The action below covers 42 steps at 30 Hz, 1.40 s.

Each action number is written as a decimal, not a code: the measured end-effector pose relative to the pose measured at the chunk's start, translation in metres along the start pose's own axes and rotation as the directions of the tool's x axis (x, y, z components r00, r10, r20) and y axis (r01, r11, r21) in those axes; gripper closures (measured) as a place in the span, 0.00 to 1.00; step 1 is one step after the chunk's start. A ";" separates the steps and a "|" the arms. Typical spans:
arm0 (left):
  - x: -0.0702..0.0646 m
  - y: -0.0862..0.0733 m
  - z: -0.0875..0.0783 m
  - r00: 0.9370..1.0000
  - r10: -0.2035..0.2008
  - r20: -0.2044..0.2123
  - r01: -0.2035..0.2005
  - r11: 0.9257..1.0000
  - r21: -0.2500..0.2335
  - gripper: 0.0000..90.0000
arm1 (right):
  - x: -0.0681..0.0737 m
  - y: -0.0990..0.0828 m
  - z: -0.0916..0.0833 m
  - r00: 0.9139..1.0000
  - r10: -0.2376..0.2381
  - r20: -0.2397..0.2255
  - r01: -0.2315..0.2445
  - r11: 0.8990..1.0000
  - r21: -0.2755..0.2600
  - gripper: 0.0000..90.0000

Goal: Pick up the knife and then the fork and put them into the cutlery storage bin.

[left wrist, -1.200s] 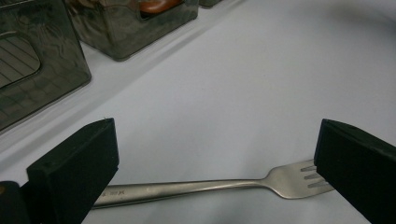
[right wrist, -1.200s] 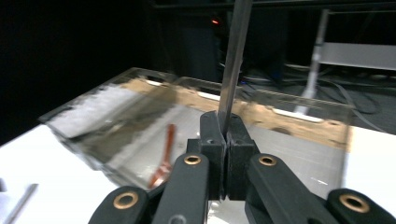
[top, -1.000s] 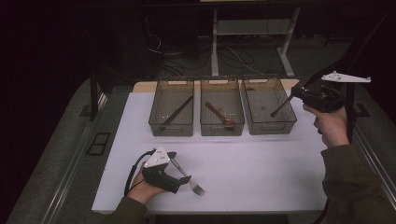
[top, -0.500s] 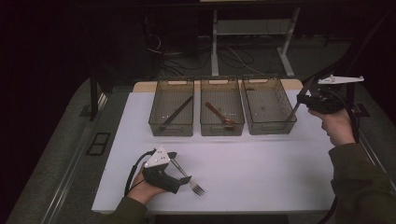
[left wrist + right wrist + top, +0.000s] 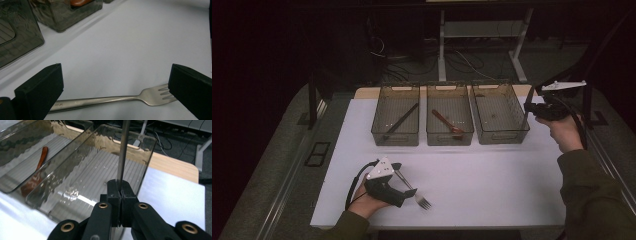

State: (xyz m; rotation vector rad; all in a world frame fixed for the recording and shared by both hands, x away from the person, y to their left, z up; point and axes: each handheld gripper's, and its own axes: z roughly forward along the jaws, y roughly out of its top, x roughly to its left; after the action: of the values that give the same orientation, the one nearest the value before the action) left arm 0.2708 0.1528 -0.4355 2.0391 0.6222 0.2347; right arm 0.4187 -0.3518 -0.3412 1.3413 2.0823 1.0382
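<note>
High view: three clear bins point(image 5: 499, 131), one fork point(image 5: 414, 192), two grippers point(image 5: 384, 181).

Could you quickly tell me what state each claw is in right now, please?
Left claw: open, jaws on either side of the fork on the table.
Right claw: shut on a thin metal utensil.

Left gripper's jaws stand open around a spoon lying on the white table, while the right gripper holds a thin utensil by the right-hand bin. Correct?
Not quite: the left gripper straddles a fork, not a spoon; the left gripper view shows its tines. The rest stands: the right gripper is shut on the thin utensil by the right-hand bin.
</note>
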 end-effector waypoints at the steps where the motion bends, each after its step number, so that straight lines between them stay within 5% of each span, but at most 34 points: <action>1: 0.000 0.000 0.000 1.000 0.000 0.001 0.000 1.000 -0.001 0.00 | 0.001 0.001 0.003 1.000 -0.001 0.001 0.001 1.000 -0.004 0.97; 13: 0.001 0.001 -0.001 1.000 -0.003 0.002 0.003 1.000 -0.016 0.00 | 0.014 0.020 0.053 0.999 -0.039 0.009 0.039 0.999 0.025 0.97; 25: 0.003 0.001 -0.002 1.000 -0.006 0.003 0.006 1.000 -0.015 0.00 | 0.030 0.022 0.105 0.997 -0.077 0.010 0.074 0.981 0.181 0.91; 30: 0.003 0.001 -0.002 1.000 -0.004 0.003 0.004 1.000 -0.015 0.00 | 0.030 0.018 0.102 0.999 -0.013 -0.051 0.022 0.985 0.169 0.78; 38: 0.004 0.001 -0.002 1.000 -0.006 0.001 0.006 1.000 -0.018 0.00 | 0.028 0.010 0.073 0.990 0.043 -0.138 -0.033 0.997 0.076 0.52; 42: 0.004 0.001 -0.002 1.000 -0.007 0.002 0.007 1.000 -0.013 0.00 | 0.031 0.005 0.055 0.986 0.026 -0.165 -0.021 0.999 0.033 0.43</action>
State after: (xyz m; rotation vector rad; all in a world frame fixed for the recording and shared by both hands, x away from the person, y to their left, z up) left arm 0.2735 0.1555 -0.4344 2.0238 0.6249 0.2317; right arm 0.4478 -0.3036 -0.3705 1.3379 2.2157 1.1677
